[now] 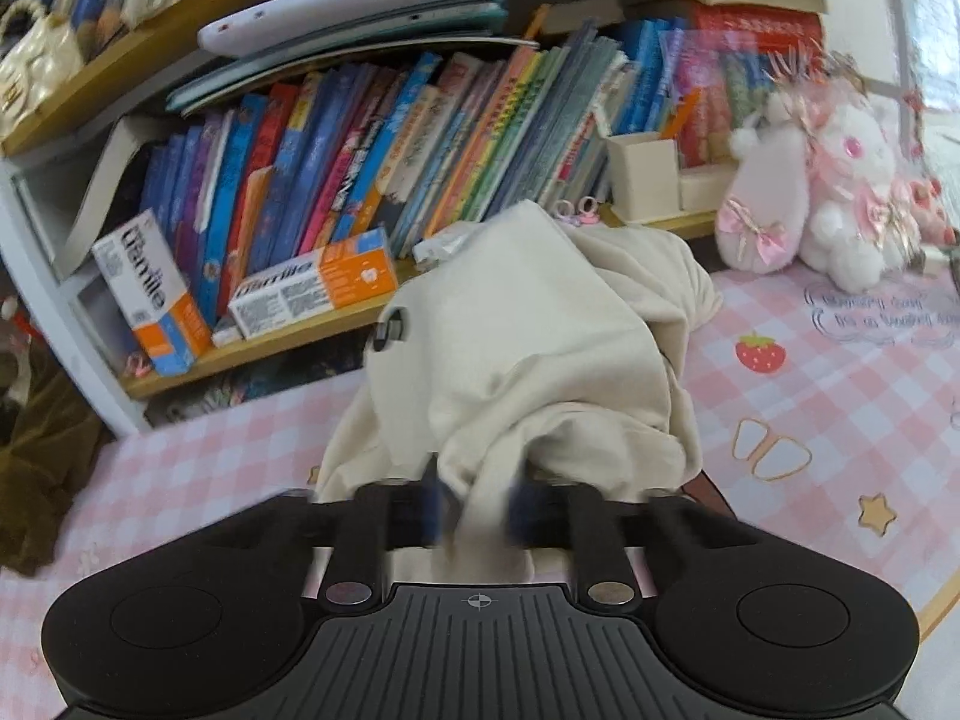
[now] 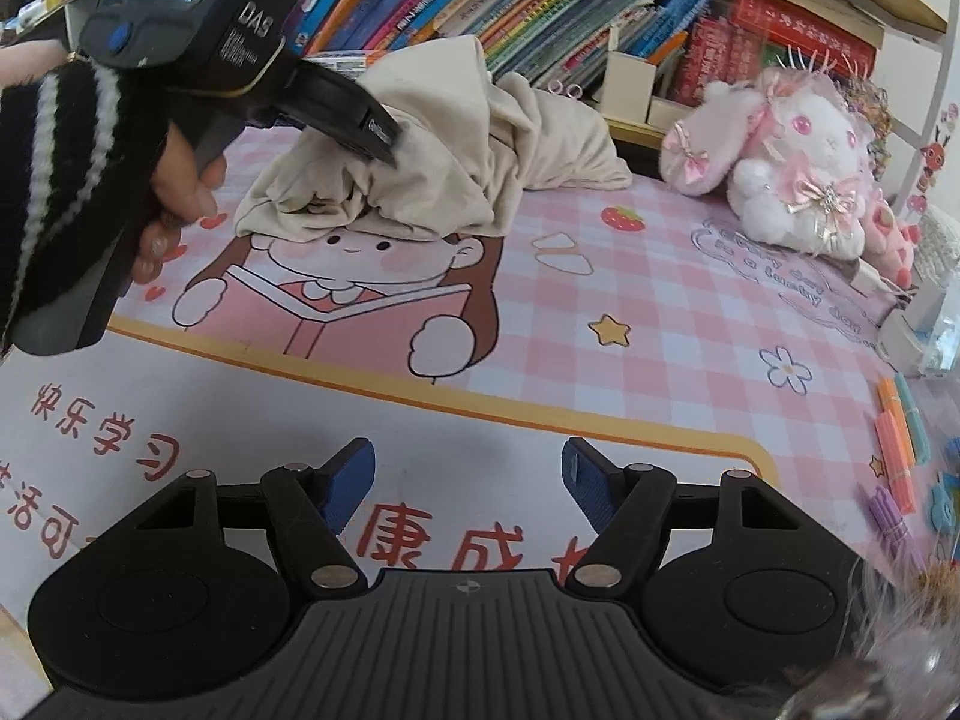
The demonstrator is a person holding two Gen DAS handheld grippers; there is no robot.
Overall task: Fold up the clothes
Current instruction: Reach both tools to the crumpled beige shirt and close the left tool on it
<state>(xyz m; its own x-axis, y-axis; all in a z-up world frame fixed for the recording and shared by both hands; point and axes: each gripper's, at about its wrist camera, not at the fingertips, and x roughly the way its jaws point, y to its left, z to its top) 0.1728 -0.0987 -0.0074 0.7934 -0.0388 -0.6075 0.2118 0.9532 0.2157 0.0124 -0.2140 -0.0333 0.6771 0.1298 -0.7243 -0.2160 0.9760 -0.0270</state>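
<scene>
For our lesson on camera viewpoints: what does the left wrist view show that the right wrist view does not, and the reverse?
Left wrist only: two orange-and-white toothpaste boxes on the lower shelf, and the left tool shut on cream fabric.

Right wrist only: the cartoon reading girl printed on the mat, a striped sleeve, and the open, empty right tool.

Both: the crumpled cream garment, pink checked mat, plush rabbit, books.

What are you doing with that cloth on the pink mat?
A person is starting to fold a cream garment heaped on the pink checked mat. The left gripper has closed on an edge of it. The right gripper hangs open over the mat, holding nothing. The garment is not folded yet.
</scene>
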